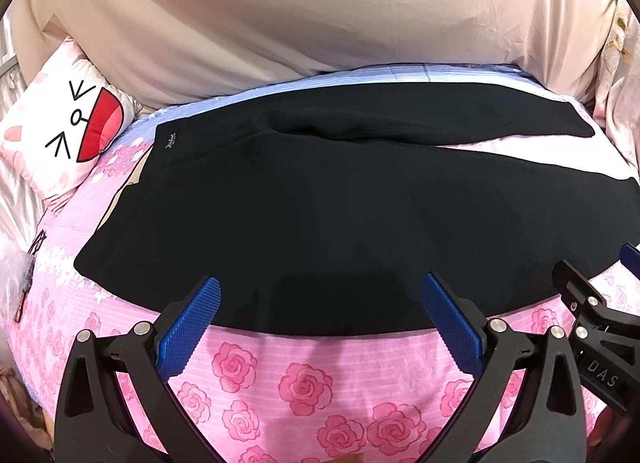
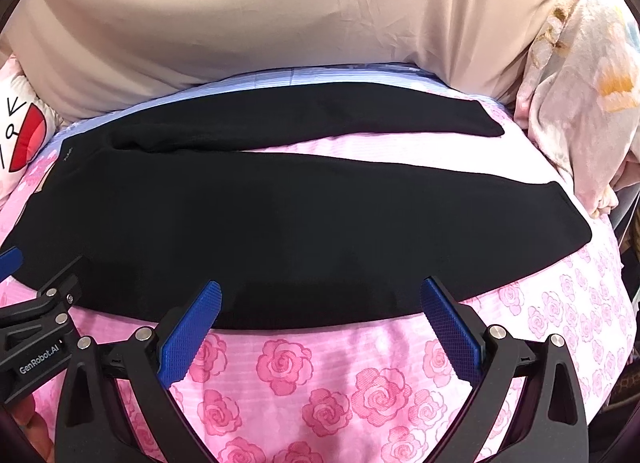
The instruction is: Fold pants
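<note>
Black pants (image 1: 300,219) lie spread flat on a pink rose-print bedcover (image 1: 304,387), waistband at the left, the two legs running right in a narrow V. In the right wrist view the pants (image 2: 280,223) fill the middle. My left gripper (image 1: 320,287) is open and empty, its blue pads just over the pants' near edge. My right gripper (image 2: 320,287) is open and empty at the near edge of the near leg. Each gripper shows at the edge of the other's view: the right one (image 1: 592,303), the left one (image 2: 36,303).
A beige cover (image 1: 320,15) rises behind the pants. A white cat-face pillow (image 1: 64,135) lies at the far left. A floral quilt (image 2: 580,103) is bunched at the far right. A pale blue striped band (image 1: 360,77) borders the far side of the pants.
</note>
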